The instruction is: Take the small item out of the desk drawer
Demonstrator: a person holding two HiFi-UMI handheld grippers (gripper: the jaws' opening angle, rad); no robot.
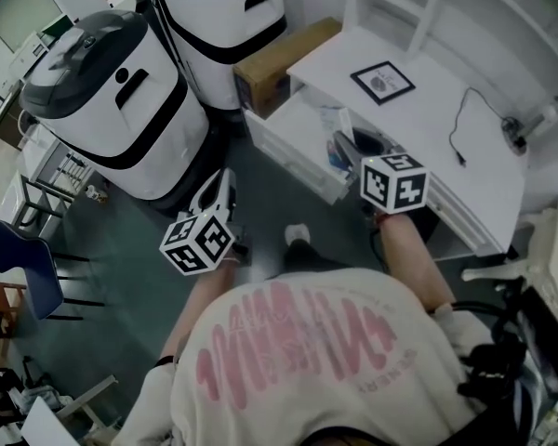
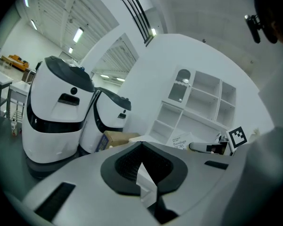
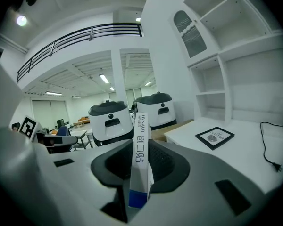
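- Plainly, the small box (image 3: 140, 161) is the thing in hand: long, slim and white, with a blue band across its near end.
- Black print runs along its narrow face, with "HYNAUT" at the far end and larger characters below it.
- It stands edge-on between the fingers (image 3: 166, 169) of the right gripper (image 3: 141, 147), which pinch it on both flat sides.
- Its far end pokes out past the fingertips and its blue end sits deep between them.
- In the head view the open drawer (image 1: 288, 156) lies just ahead of and below those fingers, pulled out from the white desk (image 1: 437, 147).
- Whether the box is fully above the drawer's rim I cannot tell from there.
- To the right of the right fingers, a framed picture (image 3: 214, 138) lies flat on the desk, and a black cable (image 3: 270, 147) trails further right.
- White shelves (image 3: 236, 55) rise above it.
- Straight beyond the fingertips stand two white machines with dark lids (image 3: 111, 121).
- A cardboard carton (image 3: 177, 128) lies between the machines and the desk.
- The left gripper (image 2: 142, 166) is held off to the left of the drawer.
- Its dark fingers (image 2: 122, 169) stand a narrow slit apart and grip nothing; only a sliver of white furniture shows through the gap.
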